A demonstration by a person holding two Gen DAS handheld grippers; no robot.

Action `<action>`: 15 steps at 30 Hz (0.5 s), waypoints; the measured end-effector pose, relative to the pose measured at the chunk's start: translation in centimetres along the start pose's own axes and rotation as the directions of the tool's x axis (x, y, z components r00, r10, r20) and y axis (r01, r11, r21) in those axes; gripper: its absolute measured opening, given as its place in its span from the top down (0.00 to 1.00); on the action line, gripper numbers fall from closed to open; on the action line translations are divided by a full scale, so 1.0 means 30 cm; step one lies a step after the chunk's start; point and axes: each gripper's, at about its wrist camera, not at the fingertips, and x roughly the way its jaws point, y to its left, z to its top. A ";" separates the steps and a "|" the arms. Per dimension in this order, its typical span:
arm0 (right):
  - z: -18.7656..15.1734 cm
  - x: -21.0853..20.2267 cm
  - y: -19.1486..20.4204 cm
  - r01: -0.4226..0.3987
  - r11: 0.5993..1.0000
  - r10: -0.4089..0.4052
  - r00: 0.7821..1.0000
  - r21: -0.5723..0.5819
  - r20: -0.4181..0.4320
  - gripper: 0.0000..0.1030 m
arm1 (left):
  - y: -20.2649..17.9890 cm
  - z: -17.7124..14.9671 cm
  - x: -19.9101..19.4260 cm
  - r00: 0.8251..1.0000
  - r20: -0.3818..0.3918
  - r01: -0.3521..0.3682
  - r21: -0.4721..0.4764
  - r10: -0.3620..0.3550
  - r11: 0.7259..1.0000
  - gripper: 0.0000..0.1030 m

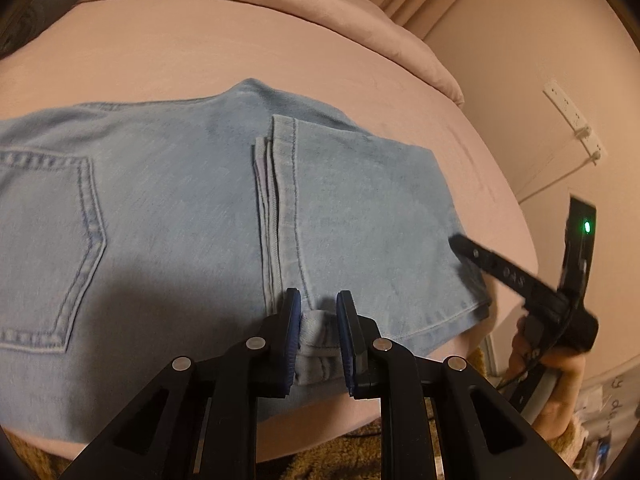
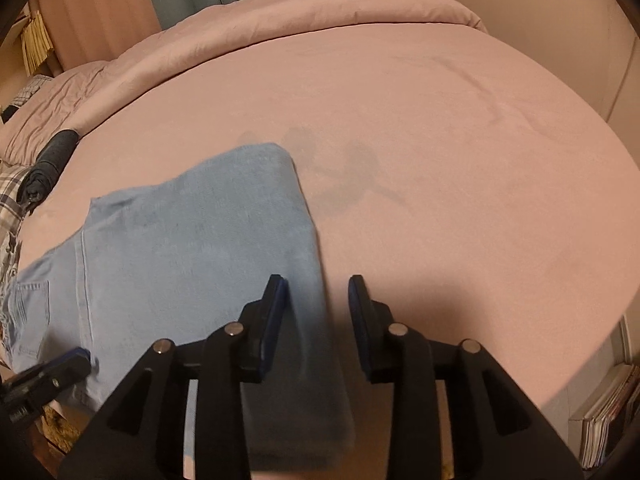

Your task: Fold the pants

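Light blue jeans (image 1: 160, 208) lie flat on a pink bed (image 1: 240, 52), legs folded back so the hems (image 1: 280, 184) rest mid-garment. My left gripper (image 1: 318, 312) is open at the near edge, its jaws on either side of a small bunched fold of denim (image 1: 318, 344). The right gripper (image 1: 492, 264) shows at the right side of the left wrist view, at the folded end. In the right wrist view the jeans (image 2: 192, 248) lie left of centre and my right gripper (image 2: 318, 292) is open over the folded edge, holding nothing.
A rolled dark garment (image 2: 52, 160) and plaid fabric (image 2: 8, 200) lie at the bed's left. A pink duvet (image 2: 320, 8) is bunched at the far side. A wall with a power strip (image 1: 572, 120) is right of the bed; stacked magazines (image 2: 608, 420) are on the floor.
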 end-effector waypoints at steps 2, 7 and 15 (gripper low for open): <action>-0.024 -0.016 -0.010 0.000 1.000 0.000 1.000 -0.006 0.002 0.70 | 0.005 -0.006 -0.003 1.000 0.001 -0.006 -0.005 0.006 1.000 0.81; -0.085 -0.049 -0.050 -0.024 1.000 0.024 1.000 0.002 0.009 0.70 | 0.009 -0.001 0.002 1.000 0.004 0.002 -0.011 -0.002 1.000 0.81; -0.133 -0.092 -0.083 -0.039 0.999 0.038 0.999 0.035 0.005 0.68 | 0.024 -0.003 0.001 1.000 0.009 0.025 -0.024 -0.025 0.999 0.81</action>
